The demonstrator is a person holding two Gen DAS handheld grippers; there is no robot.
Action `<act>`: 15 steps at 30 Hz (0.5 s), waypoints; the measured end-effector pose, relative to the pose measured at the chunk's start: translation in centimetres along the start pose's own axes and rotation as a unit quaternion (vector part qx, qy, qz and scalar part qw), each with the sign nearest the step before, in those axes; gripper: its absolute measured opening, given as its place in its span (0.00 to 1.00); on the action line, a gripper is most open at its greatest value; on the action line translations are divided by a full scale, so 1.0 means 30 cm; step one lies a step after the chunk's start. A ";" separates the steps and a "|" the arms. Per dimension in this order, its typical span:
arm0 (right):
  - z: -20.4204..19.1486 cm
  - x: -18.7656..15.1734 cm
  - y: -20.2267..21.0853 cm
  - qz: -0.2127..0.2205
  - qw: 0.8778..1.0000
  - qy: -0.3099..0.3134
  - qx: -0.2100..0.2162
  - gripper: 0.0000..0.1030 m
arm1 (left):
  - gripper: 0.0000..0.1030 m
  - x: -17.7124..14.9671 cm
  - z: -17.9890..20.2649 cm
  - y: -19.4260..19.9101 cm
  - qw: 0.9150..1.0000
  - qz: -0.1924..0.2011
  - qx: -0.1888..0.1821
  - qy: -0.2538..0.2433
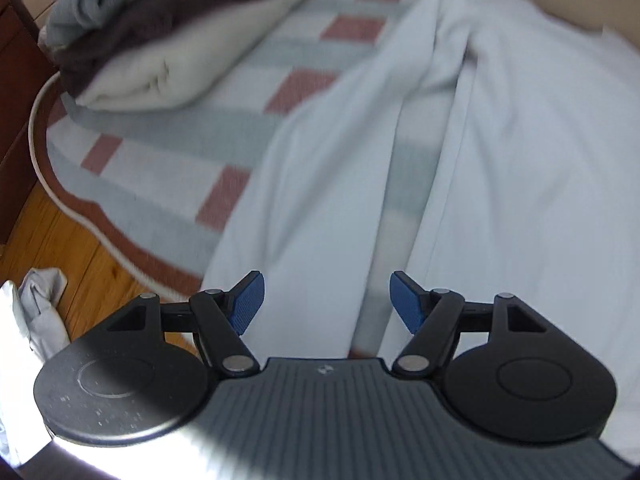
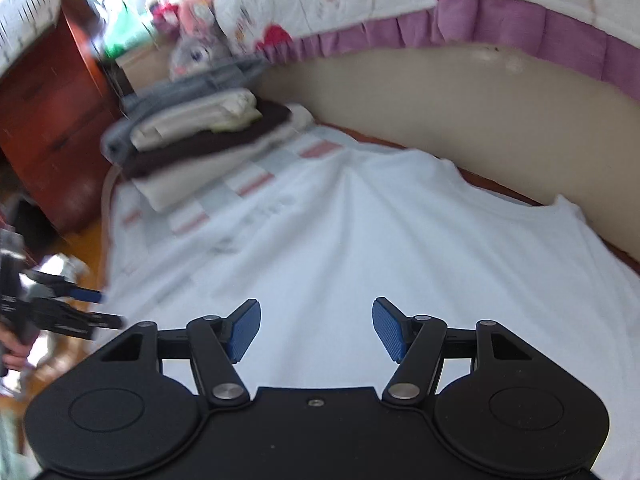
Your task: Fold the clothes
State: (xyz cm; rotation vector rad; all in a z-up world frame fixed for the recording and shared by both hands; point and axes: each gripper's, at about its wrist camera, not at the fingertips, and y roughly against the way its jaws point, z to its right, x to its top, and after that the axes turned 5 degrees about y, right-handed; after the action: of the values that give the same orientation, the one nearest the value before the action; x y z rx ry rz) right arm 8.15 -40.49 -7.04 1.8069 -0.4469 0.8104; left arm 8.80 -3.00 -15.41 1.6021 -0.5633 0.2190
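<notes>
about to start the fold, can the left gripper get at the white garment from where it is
Probably yes. The left gripper is open right over the white garment, which lies spread on the checked blanket. Nothing sits between them, and the folded stack is off to the side.

Home bedroom: a bed or mattress covered by a checked blanket (image 1: 168, 160) in grey, white and pink squares, with a stack of folded clothes (image 2: 200, 128) at its far end and a pale garment (image 2: 360, 240) spread flat on it. A reddish wooden cabinet (image 2: 52, 120) stands beside it on a wood plank floor (image 1: 80, 248), a cartoon-print quilt with purple frill (image 2: 480, 28) lies along the beige ledge behind, and a plush toy (image 2: 196, 54) sits near the cabinet. All domestic clutter, blurred in places.
</notes>
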 end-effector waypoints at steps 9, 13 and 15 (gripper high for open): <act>-0.044 -0.031 0.005 -0.035 0.998 0.040 -0.044 0.66 | 0.83 -0.050 -0.093 -0.046 0.996 0.005 -0.049 0.073; -0.056 -0.030 0.003 -0.015 0.999 -0.038 -0.018 0.66 | 0.31 -0.029 -0.114 -0.030 0.997 0.025 -0.043 0.065; -0.079 -0.022 -0.011 -0.006 0.997 -0.081 0.003 0.66 | 0.03 -0.018 -0.125 -0.022 0.997 0.035 -0.040 0.062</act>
State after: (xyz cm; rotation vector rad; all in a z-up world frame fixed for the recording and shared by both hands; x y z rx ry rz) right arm 7.15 -38.24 -7.24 1.8866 -0.5372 0.6606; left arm 9.34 0.79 -15.78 1.4820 -0.5260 0.3412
